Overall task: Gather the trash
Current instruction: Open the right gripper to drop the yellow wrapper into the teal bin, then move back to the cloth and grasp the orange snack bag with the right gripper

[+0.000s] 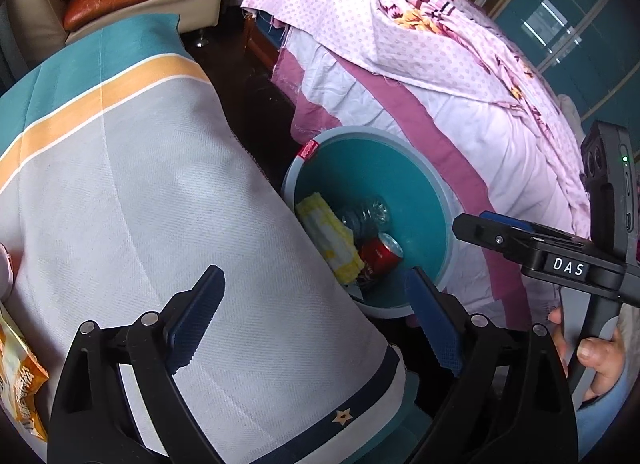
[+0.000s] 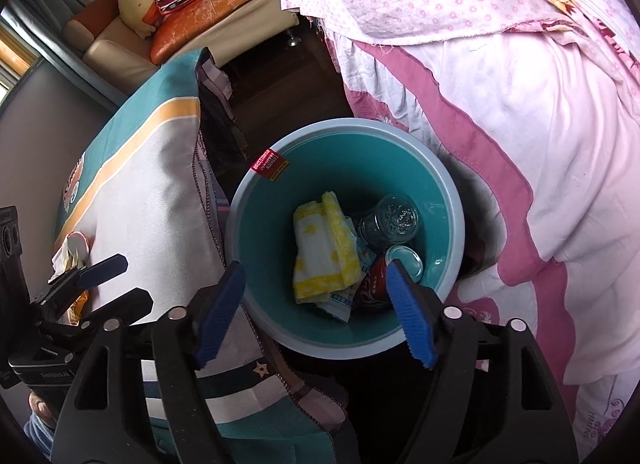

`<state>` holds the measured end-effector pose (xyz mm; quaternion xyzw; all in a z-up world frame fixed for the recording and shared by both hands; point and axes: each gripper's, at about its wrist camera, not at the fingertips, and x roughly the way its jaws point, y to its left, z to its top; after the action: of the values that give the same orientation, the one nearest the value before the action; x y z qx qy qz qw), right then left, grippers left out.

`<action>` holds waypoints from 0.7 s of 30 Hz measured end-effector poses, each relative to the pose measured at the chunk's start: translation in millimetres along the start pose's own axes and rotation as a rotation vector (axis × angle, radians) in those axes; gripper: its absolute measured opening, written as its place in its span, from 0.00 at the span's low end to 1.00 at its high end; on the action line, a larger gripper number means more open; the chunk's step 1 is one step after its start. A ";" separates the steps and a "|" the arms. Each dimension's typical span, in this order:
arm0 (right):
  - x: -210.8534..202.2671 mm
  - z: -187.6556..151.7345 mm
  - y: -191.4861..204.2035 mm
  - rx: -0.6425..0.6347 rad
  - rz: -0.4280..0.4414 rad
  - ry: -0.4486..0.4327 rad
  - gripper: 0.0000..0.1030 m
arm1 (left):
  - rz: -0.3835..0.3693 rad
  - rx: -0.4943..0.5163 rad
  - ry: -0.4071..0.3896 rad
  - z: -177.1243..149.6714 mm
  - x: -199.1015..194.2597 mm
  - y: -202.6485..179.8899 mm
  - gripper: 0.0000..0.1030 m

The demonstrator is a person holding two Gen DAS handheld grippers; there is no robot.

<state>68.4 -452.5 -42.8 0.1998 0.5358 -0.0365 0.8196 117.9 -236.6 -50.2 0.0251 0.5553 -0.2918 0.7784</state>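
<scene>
A teal bin [image 2: 440, 200] stands on the floor between a cloth-covered table and the bed; it also shows in the left wrist view [image 1: 424, 184]. It holds a yellow-and-white cloth [image 2: 324, 248], a clear plastic bottle [image 2: 392, 220], a red can [image 2: 374, 284] and a wrapper. My right gripper [image 2: 316, 310] is open and empty, just above the bin's near rim. My left gripper [image 1: 316, 318] is open and empty over the table's edge. An orange snack bag [image 1: 20, 376] and crumpled tissue with a small cup [image 2: 74, 250] lie on the table.
The table cloth [image 1: 140, 204] is grey with teal and orange stripes. The bed with pink bedding [image 2: 540, 124] is right of the bin. A sofa with cushions [image 2: 180, 16] stands at the back. Dark floor lies between table and bed.
</scene>
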 end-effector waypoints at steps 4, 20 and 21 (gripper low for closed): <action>-2.6 -2.1 8.2 -0.004 -0.005 0.003 0.71 | -0.001 -0.014 -0.006 -6.2 -8.1 8.2 0.89; -0.8 -22.9 96.2 -0.126 0.017 0.044 0.74 | 0.050 -0.113 -0.070 -47.6 -68.0 82.0 0.89; 0.4 -25.1 104.7 -0.137 0.019 0.049 0.74 | 0.054 -0.122 -0.075 -50.8 -72.6 88.4 0.89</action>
<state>75.6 -347.2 -21.7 0.1491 0.5549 0.0130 0.8183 101.9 -114.0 -31.0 -0.0186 0.5415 -0.2370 0.8063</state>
